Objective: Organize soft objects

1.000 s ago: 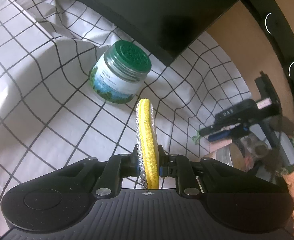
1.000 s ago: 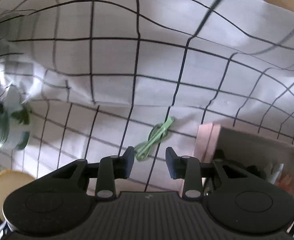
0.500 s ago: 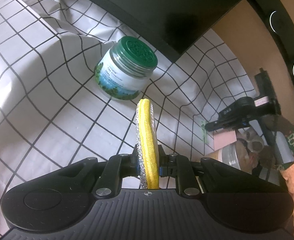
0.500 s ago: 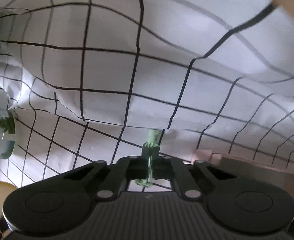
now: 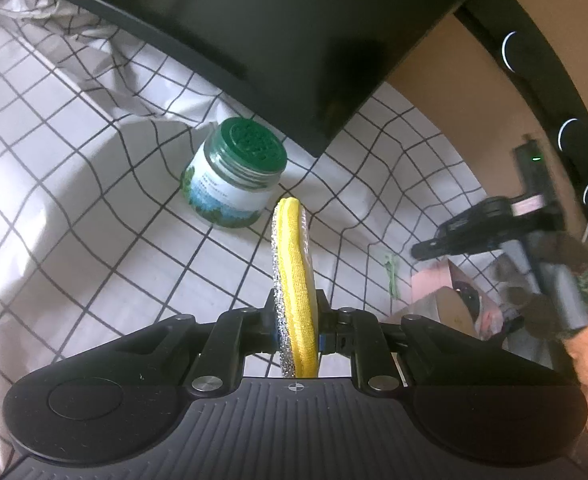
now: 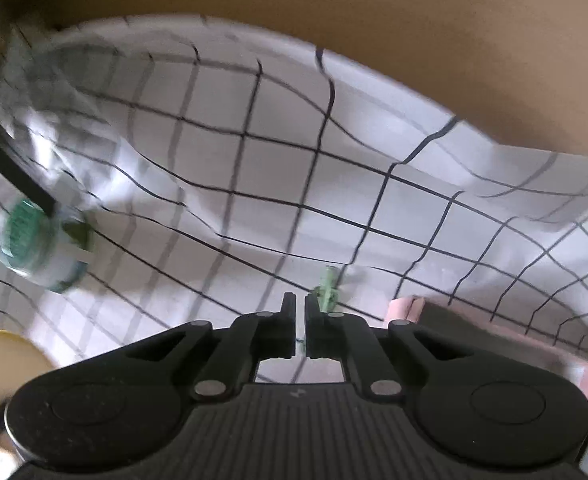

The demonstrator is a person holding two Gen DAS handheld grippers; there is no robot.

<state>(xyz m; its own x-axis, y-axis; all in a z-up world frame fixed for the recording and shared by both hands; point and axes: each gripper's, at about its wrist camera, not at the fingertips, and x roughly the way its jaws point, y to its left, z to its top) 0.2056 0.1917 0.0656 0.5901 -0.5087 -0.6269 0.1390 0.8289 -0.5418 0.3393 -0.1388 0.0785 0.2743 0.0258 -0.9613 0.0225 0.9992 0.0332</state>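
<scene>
We list: left gripper (image 5: 297, 322), jaws clenched on a yellow scrub pad (image 5: 294, 280) standing edge-on at frame centre. Right gripper (image 6: 300, 322), jaws drawn together, pinching a green hair tie (image 6: 326, 286) at centre. Green-lidded jar (image 5: 236, 178) on the checked cloth (image 5: 74, 200), upper centre.

My left fingers (image 5: 278, 312) are matt black plastic with small bright metal rivets, and they pinch a scrubbing pad (image 5: 294, 280): fuzzy yellow cloth on one face, glittering silver mesh, rough-looking, on the other. The surface under me wears a thin white cloth (image 5: 94, 240) with black grid lines, creased and softly matt. The jar (image 5: 230, 184) looks like clear, slightly glossy plastic with a printed paper-like label and a dull green textured lid. My right fingers (image 6: 288, 320) are the same matt black plastic; the pale green band (image 6: 326, 290) beside them looks soft and elastic, though it is blurred.
</scene>
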